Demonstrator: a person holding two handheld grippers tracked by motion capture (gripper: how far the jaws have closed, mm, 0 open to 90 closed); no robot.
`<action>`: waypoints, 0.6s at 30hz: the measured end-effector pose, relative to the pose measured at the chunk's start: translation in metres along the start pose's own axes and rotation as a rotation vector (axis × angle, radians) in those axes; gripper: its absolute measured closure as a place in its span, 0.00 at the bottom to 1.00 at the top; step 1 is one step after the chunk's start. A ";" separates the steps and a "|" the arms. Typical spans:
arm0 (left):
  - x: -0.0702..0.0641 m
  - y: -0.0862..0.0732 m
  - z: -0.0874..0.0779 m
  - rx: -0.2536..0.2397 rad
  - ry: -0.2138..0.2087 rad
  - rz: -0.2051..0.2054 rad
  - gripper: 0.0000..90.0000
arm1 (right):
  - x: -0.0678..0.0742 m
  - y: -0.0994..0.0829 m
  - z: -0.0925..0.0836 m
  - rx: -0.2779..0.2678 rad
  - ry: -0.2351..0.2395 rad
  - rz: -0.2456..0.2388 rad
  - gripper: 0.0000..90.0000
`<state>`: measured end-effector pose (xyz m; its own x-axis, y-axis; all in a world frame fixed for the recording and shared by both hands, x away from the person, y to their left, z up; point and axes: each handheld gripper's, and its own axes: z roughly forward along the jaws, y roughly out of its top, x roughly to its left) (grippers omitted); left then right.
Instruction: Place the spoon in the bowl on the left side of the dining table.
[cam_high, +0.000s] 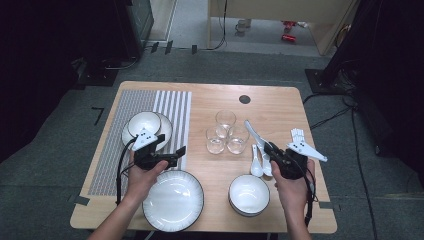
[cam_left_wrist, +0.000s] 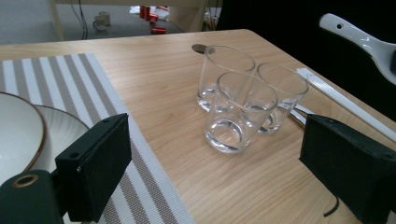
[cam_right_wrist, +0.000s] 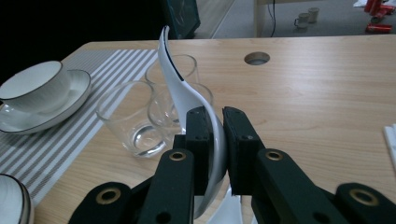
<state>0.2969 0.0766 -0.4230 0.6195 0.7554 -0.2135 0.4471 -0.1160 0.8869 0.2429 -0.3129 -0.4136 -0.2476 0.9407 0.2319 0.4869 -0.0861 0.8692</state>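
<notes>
Your right gripper (cam_right_wrist: 215, 140) clamps the white spoon (cam_right_wrist: 180, 88) by its bowl, handle raised toward the glasses (cam_right_wrist: 140, 119) | your left gripper (cam_left_wrist: 210, 163) gapes wide, holding nothing, above the table (cam_left_wrist: 159, 79) | striped mat (cam_left_wrist: 60, 79) beyond.

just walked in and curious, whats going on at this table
A person is handling tableware with a claw in each hand. The right claw is shut on a white ceramic spoon, held up off the table with its handle pointing away. Two more spoons lie on the wood beside the three glasses. The left claw is open and holds nothing, pointing toward the glasses. A large plate and a bowl sit at the near edge; a bowl on a saucer rests on the striped mat.
</notes>
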 end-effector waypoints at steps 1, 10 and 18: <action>-0.001 0.001 0.001 0.001 -0.004 -0.001 0.10 | 0.002 0.001 0.001 -0.002 0.006 -0.001 0.91; -0.020 0.010 0.017 0.021 -0.055 0.025 0.10 | 0.019 0.008 0.006 -0.006 0.060 -0.011 0.91; -0.034 0.018 0.030 0.030 -0.132 0.008 0.10 | 0.032 0.007 0.015 0.004 0.110 -0.002 0.91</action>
<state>0.3037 0.0295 -0.4118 0.7017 0.6632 -0.2605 0.4597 -0.1421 0.8766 0.2504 -0.2784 -0.4064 -0.3391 0.8990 0.2773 0.4900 -0.0829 0.8678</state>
